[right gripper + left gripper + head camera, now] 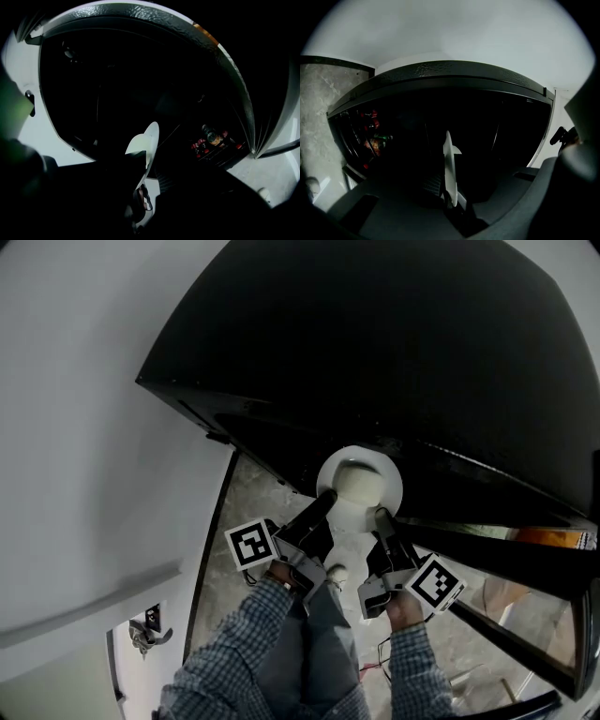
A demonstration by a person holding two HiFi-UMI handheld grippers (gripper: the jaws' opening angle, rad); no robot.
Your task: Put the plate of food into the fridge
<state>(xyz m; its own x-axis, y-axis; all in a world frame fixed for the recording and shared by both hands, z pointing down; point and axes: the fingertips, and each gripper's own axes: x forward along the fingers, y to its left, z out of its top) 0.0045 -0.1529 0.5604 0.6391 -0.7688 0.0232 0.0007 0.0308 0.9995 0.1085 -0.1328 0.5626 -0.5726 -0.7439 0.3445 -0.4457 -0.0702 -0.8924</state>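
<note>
A white plate (362, 486) with a pale lump of food (354, 484) hangs level in front of the dark open fridge (394, 352). My left gripper (323, 504) is shut on the plate's near left rim, and my right gripper (382, 518) is shut on its near right rim. In the left gripper view the plate (449, 166) shows edge-on, pinched at the left gripper (451, 199). The right gripper view has the plate (151, 138) and the food (137, 143) tilted above the right gripper (140, 187). The fridge's inside is too dark to make out shelves.
The fridge's open door (525, 568) swings out at the right, its racks holding bottles (213, 137) and orange packs (555, 538). The same bottles (371, 138) show at the left gripper view's left. A white wall (75, 427) and stone floor (246, 512) lie left.
</note>
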